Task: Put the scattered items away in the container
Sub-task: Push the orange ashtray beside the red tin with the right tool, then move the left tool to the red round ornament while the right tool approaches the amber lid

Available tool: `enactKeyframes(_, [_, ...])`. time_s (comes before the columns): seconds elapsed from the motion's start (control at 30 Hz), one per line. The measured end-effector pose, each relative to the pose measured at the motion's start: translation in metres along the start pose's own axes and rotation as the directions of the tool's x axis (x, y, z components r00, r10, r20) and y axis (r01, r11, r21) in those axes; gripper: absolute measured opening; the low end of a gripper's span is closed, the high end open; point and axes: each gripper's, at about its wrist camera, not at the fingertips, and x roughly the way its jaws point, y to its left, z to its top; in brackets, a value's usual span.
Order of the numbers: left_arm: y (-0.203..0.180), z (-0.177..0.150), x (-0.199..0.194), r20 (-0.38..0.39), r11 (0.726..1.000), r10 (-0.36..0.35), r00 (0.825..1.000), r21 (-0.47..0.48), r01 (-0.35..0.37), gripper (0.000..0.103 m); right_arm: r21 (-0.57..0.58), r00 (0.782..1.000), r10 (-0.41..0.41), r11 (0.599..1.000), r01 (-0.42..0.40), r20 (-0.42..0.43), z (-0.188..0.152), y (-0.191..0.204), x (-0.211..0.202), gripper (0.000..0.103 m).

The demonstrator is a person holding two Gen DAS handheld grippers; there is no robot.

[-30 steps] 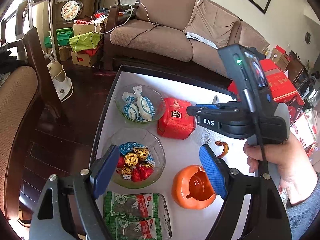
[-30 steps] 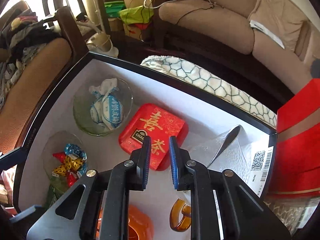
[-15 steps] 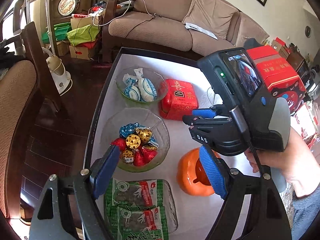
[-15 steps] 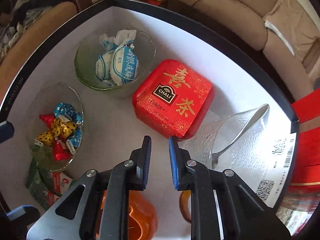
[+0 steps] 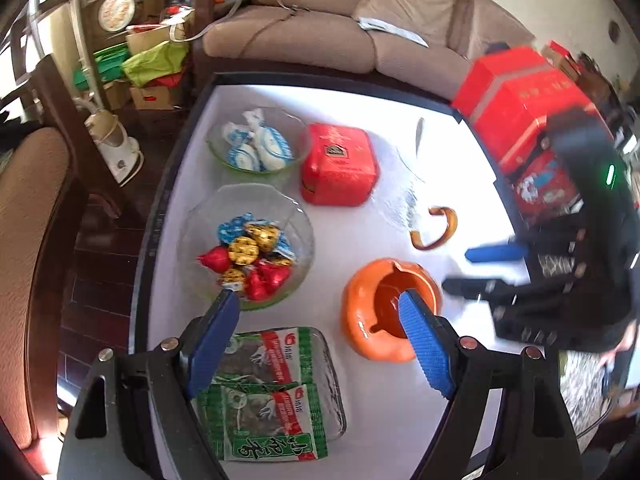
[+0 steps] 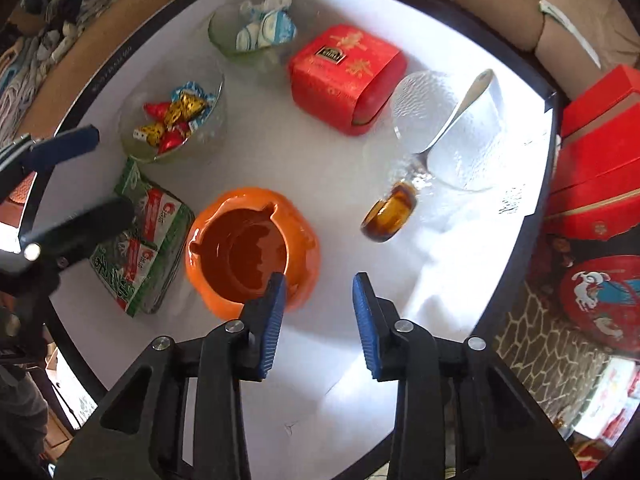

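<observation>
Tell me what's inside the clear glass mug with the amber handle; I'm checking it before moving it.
A metal spoon leans inside the clear glass mug, its end sticking past the rim. Nothing else shows, though glare hides the bottom.

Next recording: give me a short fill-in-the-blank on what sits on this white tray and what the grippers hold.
1. The shiny metal spoon rests in the clear textured glass ____.
2. The square red tin stands beside the glass bowl of ____-and-white wrapped sweets.
3. The green snack packets lie in a ____ glass dish.
4. The right gripper holds ____.

Missing: cup; blue; rectangular; nothing
</observation>
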Motion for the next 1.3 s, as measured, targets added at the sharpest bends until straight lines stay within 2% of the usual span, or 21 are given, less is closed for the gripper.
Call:
enactKeyframes(0.1, [0.005,-0.001,0.003,-0.008,0.999,-0.034,0.999,-0.027,0.034,0.083,0.025,0.998,0.03,0.999,-0.029,-0.05,0.005,0.003,0.015,0.035])
enactKeyframes(0.23, [0.002,-0.005,0.009,-0.014,1.0,-0.019,1.0,-0.004,0.019,0.083,0.002,0.999,-0.042,0.999,0.042,0.006,0.016,0.005,0.017,0.018])
enactKeyframes(0.37, [0.009,-0.005,0.004,0.013,0.999,-0.036,0.999,-0.033,0.037,0.083,-0.042,0.993,-0.111,0.993,0.113,0.037,0.03,0.01,0.017,0.016])
enactKeyframes(0.63, [0.031,0.0,-0.005,0.063,0.993,-0.067,0.996,-0.097,0.073,0.083,-0.022,0.983,-0.139,0.989,0.143,0.123,0.059,0.007,0.014,0.017])
enactKeyframes(0.93, [0.027,0.002,0.003,0.048,0.993,-0.07,0.996,-0.096,0.074,0.083,0.011,0.971,-0.182,0.983,0.183,0.157,0.071,0.005,0.014,0.016])
enactKeyframes(1.13, [0.019,0.003,0.003,0.054,0.994,-0.065,0.996,-0.086,0.07,0.083,0.085,0.971,-0.174,0.983,0.162,0.163,0.07,0.006,0.026,0.018])
enactKeyframes(1.2, [0.017,0.004,0.003,0.052,0.994,-0.066,0.996,-0.083,0.07,0.083,0.075,0.976,-0.142,0.989,0.131,0.163,0.068,0.006,0.021,0.022])
enactKeyframes(1.23, [0.017,0.004,0.004,0.051,0.994,-0.065,0.997,-0.083,0.069,0.083,0.069,0.973,-0.129,0.991,0.118,0.19,0.068,0.005,0.013,0.023])
enactKeyframes(1.3, [0.019,0.003,0.002,0.055,0.994,-0.062,0.997,-0.09,0.067,0.083,0.032,0.955,-0.144,0.99,0.141,0.258,0.066,0.005,-0.012,0.028])
